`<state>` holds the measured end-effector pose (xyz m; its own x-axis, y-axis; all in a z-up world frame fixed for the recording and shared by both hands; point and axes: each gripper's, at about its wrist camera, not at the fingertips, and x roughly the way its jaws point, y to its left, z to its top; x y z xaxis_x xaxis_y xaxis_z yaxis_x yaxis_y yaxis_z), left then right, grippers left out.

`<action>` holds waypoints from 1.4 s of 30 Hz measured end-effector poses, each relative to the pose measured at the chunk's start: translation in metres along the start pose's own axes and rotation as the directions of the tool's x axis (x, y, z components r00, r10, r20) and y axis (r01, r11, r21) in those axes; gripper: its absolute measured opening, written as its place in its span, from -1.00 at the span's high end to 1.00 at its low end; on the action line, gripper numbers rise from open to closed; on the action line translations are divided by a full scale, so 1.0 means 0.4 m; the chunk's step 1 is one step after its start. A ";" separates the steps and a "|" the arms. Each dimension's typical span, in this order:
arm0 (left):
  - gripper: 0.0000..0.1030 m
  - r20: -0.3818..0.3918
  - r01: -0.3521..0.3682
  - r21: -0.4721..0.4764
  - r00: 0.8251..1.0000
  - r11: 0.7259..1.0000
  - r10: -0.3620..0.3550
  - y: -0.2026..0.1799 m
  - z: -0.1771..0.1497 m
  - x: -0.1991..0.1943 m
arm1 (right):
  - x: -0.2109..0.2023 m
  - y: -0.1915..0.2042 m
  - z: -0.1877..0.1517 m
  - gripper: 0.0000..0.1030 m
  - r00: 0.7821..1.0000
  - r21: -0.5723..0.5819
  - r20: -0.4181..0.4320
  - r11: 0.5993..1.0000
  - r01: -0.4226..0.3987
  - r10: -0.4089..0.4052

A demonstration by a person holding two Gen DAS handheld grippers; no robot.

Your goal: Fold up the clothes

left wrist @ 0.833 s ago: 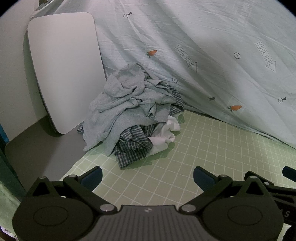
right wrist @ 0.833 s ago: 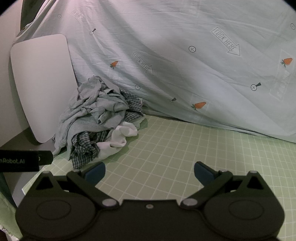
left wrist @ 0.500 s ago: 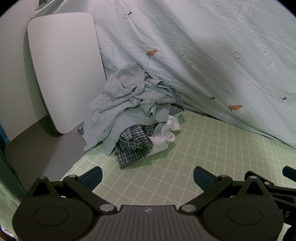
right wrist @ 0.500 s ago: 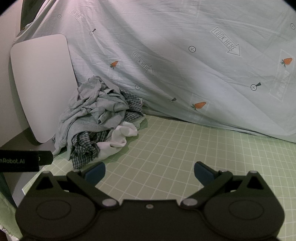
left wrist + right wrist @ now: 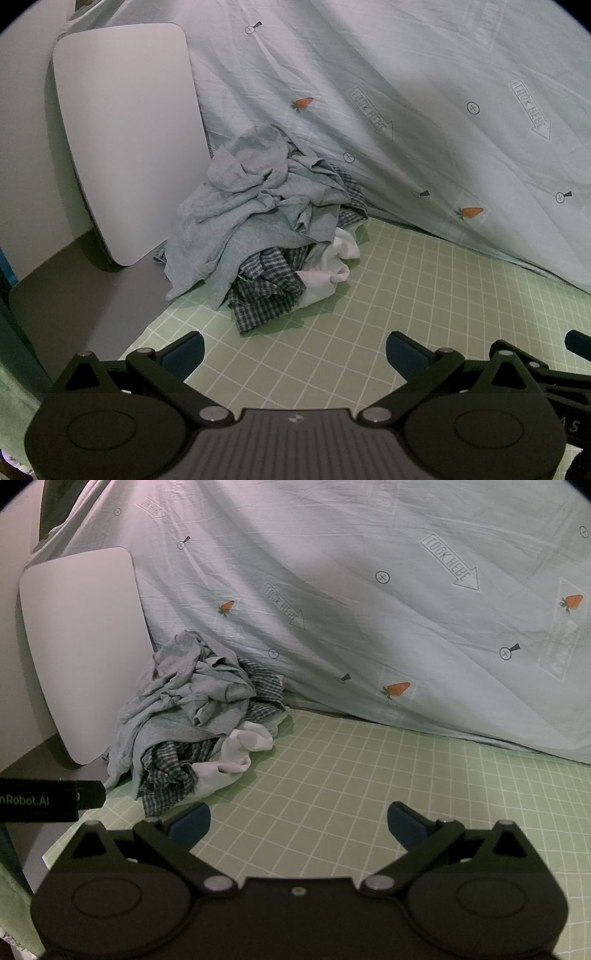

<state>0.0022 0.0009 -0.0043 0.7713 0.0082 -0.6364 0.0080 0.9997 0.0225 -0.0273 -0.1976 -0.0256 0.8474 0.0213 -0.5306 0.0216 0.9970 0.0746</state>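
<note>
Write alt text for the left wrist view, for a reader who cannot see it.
A crumpled pile of clothes, grey garments over a checked shirt and a white piece, sits on a green grid mat. The open, empty left gripper points toward it. A pale printed sheet hangs behind; a white board leans at left.

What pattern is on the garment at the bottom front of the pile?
A dark-and-light check on the checked garment, clearest in the left wrist view.

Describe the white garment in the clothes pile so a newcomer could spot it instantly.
Find the green grid mat, then the clothes pile at its far left corner beside the leaning white board. The white garment pokes out at the pile's lower right edge, the only plain white piece beside grey cloth and dark checked fabric.
</note>
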 end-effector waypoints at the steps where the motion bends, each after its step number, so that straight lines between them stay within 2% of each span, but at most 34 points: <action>1: -1.00 0.000 0.000 0.000 1.000 1.000 0.000 0.001 -0.001 0.000 | 0.000 0.000 0.000 -1.00 1.000 0.000 -0.001 1.000 0.000 0.000; 29: -1.00 -0.014 0.003 0.004 1.000 1.000 -0.003 -0.004 0.004 0.011 | 0.011 -0.006 -0.006 -1.00 1.000 -0.001 -0.007 1.000 0.001 -0.001; 42: -1.00 -0.053 0.006 0.003 0.999 1.000 -0.006 -0.006 0.005 0.040 | 0.037 -0.011 -0.011 -1.00 0.999 0.003 -0.030 1.000 0.009 -0.009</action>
<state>0.0157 -0.0015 -0.0131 0.7365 0.0030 -0.6765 0.0148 0.9997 0.0205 -0.0172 -0.2014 -0.0373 0.8307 0.0146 -0.5566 0.0308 0.9969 0.0720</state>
